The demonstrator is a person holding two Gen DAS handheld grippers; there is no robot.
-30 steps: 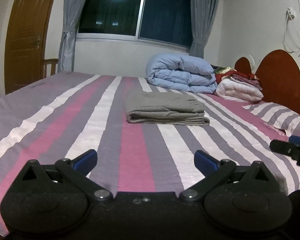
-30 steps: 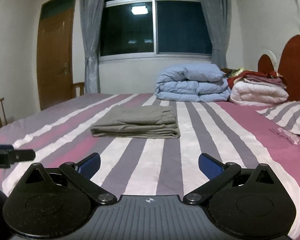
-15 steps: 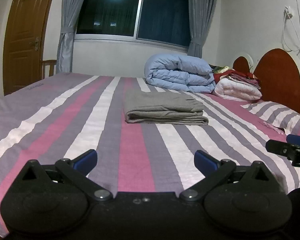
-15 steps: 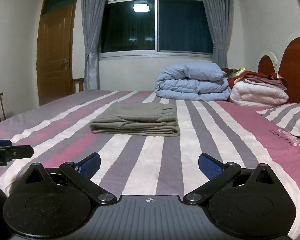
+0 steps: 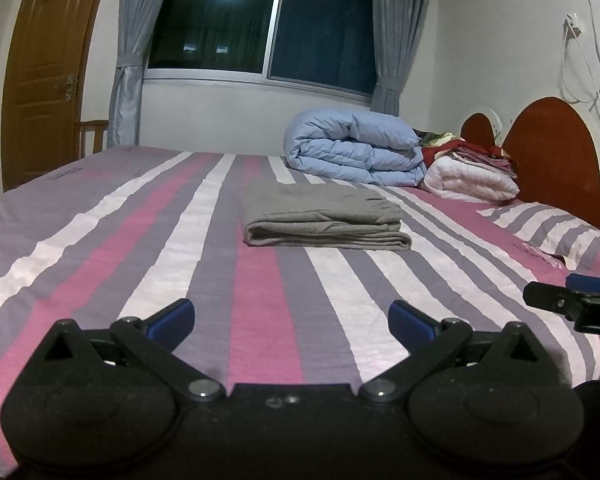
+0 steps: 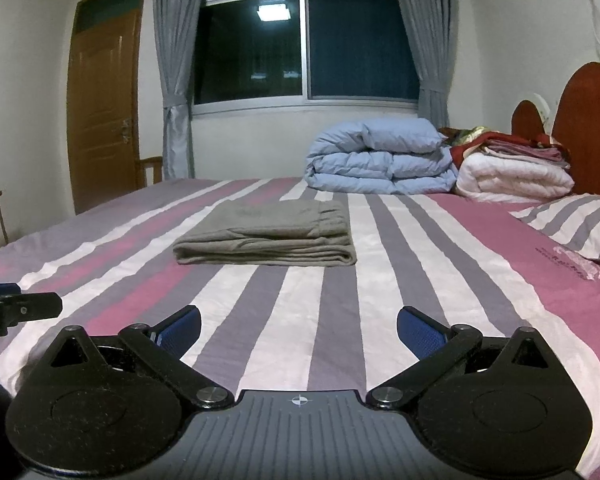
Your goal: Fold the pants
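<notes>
Striped bed (image 5: 260, 320): folded grey pants (image 5: 324, 220) mid-bed; blue duvet (image 5: 352, 146), white bedding pile (image 5: 472, 180), pillow (image 5: 560, 232) beyond.

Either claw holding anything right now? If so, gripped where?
Nothing held. The left claw and the right claw both stand open over the striped bedspread, apart from the folded grey pants.

I see the folded pants (image 5: 325, 216) lying mid-bed (image 5: 260, 300), well ahead of both tools. Behind them, to the right, sits a rolled duvet (image 5: 354, 145), with stacked bedding (image 5: 470, 174) just beside it against the headboard (image 5: 552, 144). A pillow (image 5: 560, 232) lies far right.
</notes>
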